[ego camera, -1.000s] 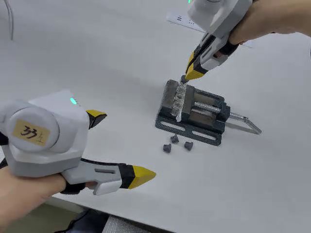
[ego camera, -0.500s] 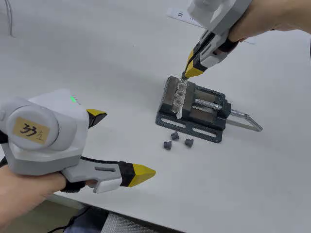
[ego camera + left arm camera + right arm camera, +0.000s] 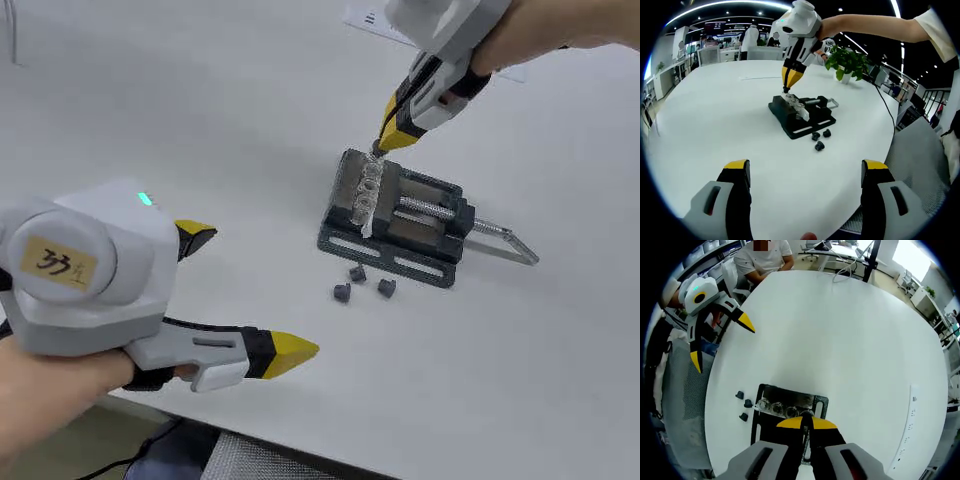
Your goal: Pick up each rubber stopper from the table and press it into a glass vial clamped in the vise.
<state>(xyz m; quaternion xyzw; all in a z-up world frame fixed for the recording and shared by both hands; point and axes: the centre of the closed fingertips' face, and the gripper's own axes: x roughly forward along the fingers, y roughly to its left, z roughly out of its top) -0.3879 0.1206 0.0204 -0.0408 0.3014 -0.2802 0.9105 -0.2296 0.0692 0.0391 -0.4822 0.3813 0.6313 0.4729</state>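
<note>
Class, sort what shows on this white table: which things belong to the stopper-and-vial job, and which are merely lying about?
Job: black metal vise; clear glass vials clamped in it; three loose dark grey rubber stoppers; right gripper, shut on a fourth stopper over the end vial; left gripper, open.
Lying about: white power strip on the far side; green potted plant.

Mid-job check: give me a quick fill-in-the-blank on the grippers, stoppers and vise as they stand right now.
Beside the vise, ___ loose stoppers lie on the table. The left gripper has its jaws ___. The right gripper, shut on a stopper, holds it over the row of ___ in the vise. Missing: three; open; vials.
</note>
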